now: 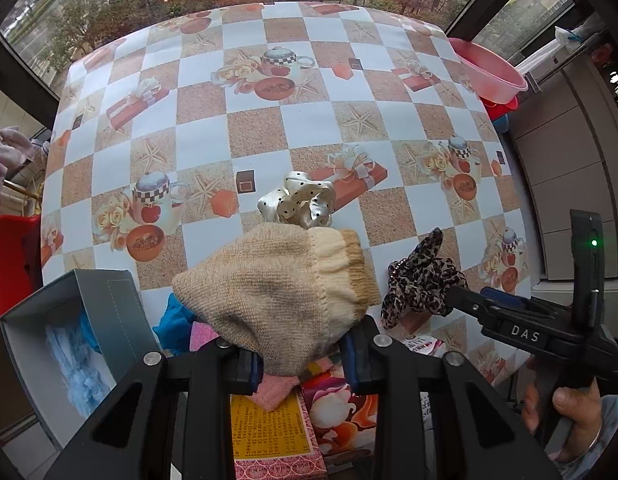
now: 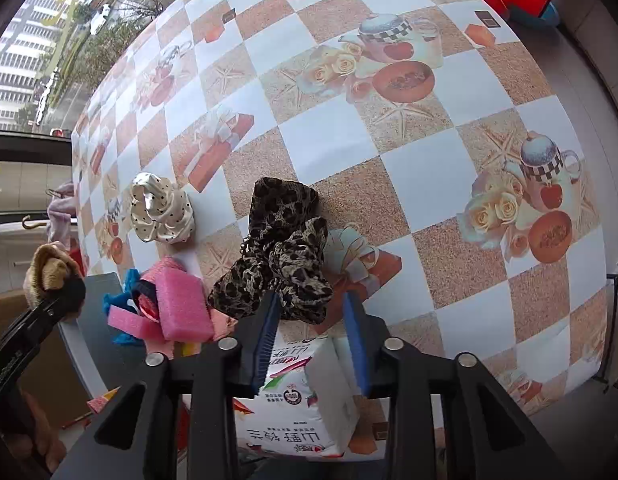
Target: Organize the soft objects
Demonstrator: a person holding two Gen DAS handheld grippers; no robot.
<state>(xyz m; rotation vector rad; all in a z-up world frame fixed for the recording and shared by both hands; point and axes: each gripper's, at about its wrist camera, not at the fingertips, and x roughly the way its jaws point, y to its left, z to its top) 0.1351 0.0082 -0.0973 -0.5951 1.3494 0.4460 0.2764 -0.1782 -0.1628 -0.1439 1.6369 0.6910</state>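
At the far left, seen from the left wrist, an open grey cardboard box [image 1: 109,312] holds pale blue crinkled stuffing [image 1: 79,364]; just right of it, the left gripper [image 1: 301,364] has its fingers closed narrowly on a beige knitted wool glove with a cream ribbed cuff [image 1: 277,292], which hangs clear of the worktop [image 1: 309,128] with its chequered cloth printed with teapots and starfish; beneath the glove lie pink foam blocks [image 2: 181,308] and bright blue fabric [image 1: 173,324], heaped together near the box; beyond the glove, a cream satin scrunchie with black dots [image 1: 297,200] rests on the worktop; further right lies a leopard-print fabric scrunchie [image 2: 281,252], well apart from the cream one; the right gripper [image 2: 315,320] stands over its near edge with fingers spread wide, the pads not pressing on it, though the left pad looks very close to the fabric; under that gripper sits a white printed paper package [image 2: 309,400]; at the far right edge a pink plastic basin [image 1: 489,68] is beside the worktop's corner.
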